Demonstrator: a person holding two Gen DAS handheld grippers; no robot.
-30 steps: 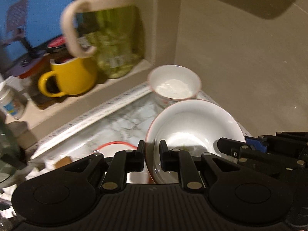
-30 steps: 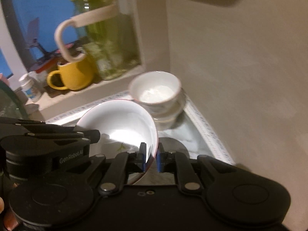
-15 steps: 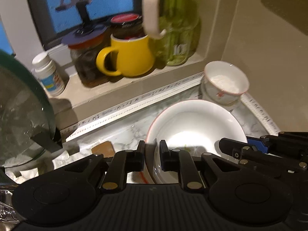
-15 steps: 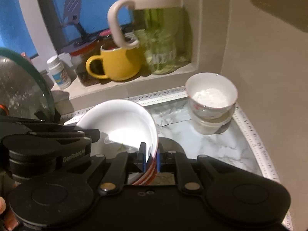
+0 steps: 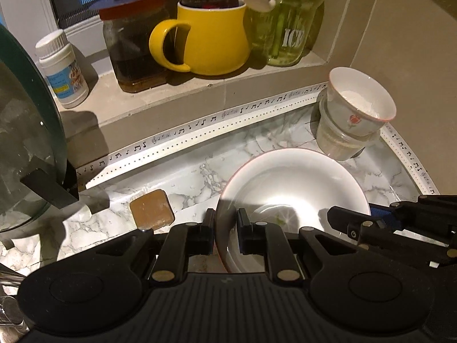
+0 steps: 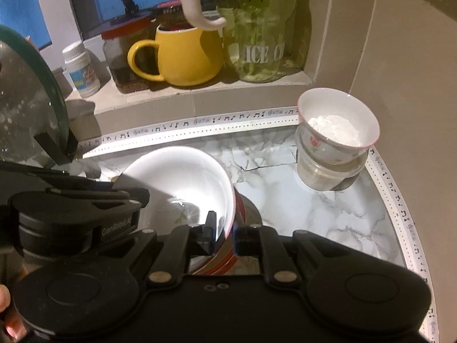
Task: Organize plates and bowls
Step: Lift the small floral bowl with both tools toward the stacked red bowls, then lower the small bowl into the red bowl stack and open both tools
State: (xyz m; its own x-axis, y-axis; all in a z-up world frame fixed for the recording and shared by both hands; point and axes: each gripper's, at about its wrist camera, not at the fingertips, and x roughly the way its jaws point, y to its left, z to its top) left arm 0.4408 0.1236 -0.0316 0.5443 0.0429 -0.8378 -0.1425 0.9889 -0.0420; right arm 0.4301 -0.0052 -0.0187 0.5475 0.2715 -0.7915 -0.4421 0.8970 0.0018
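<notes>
Bowl (image 5: 291, 188) is pinched at opposite rims, left gripper (image 5: 225, 228) and right gripper (image 6: 224, 228) both clamped on it, carried low over the marble counter (image 6: 314, 208); small stacked bowl (image 6: 338, 125) lies far right.

My left gripper (image 5: 225, 233) and my right gripper (image 6: 224, 233) both point down, side by side, with their jaws squeezed tight on something.

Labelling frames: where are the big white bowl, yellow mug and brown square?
big white bowl (image 5: 291, 183), left wrist view, inner wall
yellow mug (image 6: 188, 57), right wrist view, body
brown square (image 5: 151, 208), left wrist view, top face
</notes>
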